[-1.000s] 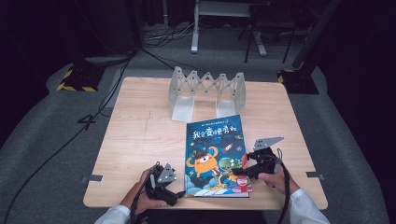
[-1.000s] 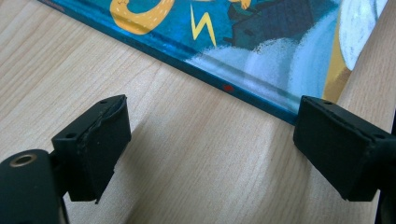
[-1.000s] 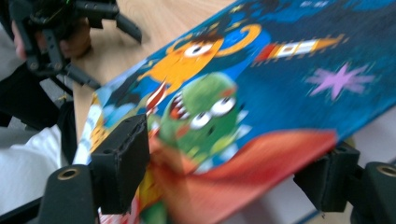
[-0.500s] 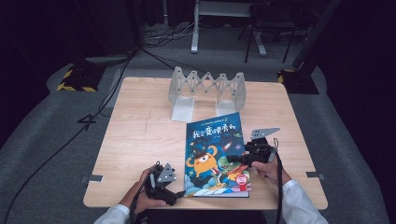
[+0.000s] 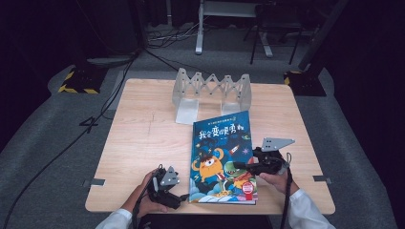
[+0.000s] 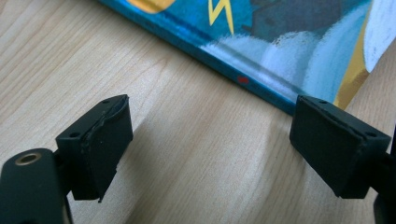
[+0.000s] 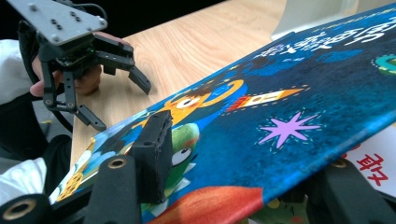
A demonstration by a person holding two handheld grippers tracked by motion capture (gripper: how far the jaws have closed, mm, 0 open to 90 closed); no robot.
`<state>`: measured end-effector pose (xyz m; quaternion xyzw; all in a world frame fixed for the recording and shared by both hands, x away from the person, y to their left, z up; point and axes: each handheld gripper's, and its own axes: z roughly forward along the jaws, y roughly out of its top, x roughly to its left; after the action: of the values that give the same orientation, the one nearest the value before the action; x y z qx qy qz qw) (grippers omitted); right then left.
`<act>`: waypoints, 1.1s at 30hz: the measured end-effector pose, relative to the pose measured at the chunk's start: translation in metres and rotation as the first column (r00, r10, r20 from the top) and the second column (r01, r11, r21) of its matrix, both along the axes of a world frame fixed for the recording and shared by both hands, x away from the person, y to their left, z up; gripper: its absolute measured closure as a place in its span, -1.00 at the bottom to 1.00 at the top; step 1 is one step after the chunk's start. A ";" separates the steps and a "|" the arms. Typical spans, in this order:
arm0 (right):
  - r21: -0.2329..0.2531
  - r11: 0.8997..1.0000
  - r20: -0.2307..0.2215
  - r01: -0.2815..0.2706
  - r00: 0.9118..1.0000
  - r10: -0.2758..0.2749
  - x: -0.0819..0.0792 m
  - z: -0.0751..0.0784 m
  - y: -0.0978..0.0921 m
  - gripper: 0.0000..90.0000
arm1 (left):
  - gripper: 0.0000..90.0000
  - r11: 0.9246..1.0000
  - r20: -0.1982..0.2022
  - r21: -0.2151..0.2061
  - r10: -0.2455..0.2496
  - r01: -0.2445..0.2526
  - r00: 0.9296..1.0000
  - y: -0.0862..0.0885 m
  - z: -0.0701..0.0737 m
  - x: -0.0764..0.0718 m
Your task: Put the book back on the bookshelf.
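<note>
My wooden bench (image 5: 143,143) stands on grey carpet in a dark room. Right gripper (image 5: 241,166) fingers pinch the book (image 5: 222,157) cover's lifted edge; left gripper (image 5: 184,196) fingers spread, low beside it.

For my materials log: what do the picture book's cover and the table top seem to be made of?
Picture book: looks like stiff printed board with a slight sheen; its cover stays flat where the right hand-held gripper lifts its edge. Table top: pale wood or wood-look laminate, matte, with visible grain lines.
</note>
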<state>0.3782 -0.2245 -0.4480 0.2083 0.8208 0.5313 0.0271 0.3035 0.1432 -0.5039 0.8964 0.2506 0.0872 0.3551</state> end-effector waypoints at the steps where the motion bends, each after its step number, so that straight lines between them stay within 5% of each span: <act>1: 0.000 1.000 0.000 0.000 1.000 0.000 0.000 0.000 0.000 0.06 | -0.70 1.000 -0.003 0.003 0.002 -0.002 1.000 -0.001 0.000 0.000; 8: -0.012 1.000 0.141 0.017 0.990 -0.015 -0.022 0.013 -0.002 0.06 | -0.64 0.998 -0.023 -0.009 -0.055 0.055 0.998 -0.010 0.007 0.002; 14: -0.010 1.000 0.197 0.015 0.980 -0.013 -0.027 0.016 -0.002 0.07 | -0.64 0.992 -0.058 -0.088 -0.091 0.086 0.994 -0.022 0.014 0.012; 19: -0.012 1.000 0.240 0.009 0.971 -0.006 -0.032 0.018 -0.002 0.07 | -0.65 0.992 -0.058 -0.094 -0.088 0.082 0.994 -0.031 0.014 0.022; 27: -0.013 1.000 0.294 -0.003 0.956 0.006 -0.039 0.021 -0.001 0.07 | -0.81 0.974 -0.129 -0.205 -0.126 0.098 0.984 -0.034 0.009 0.039; 33: -0.011 1.000 0.310 -0.012 0.951 0.015 -0.040 0.021 -0.001 0.07 | -0.88 0.964 -0.137 -0.249 -0.134 0.097 0.982 -0.039 0.012 0.048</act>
<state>0.3380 -0.2256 -0.4271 0.1164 0.8101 0.5539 0.1529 0.3516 0.1042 -0.4920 0.8638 0.2331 -0.0333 0.4455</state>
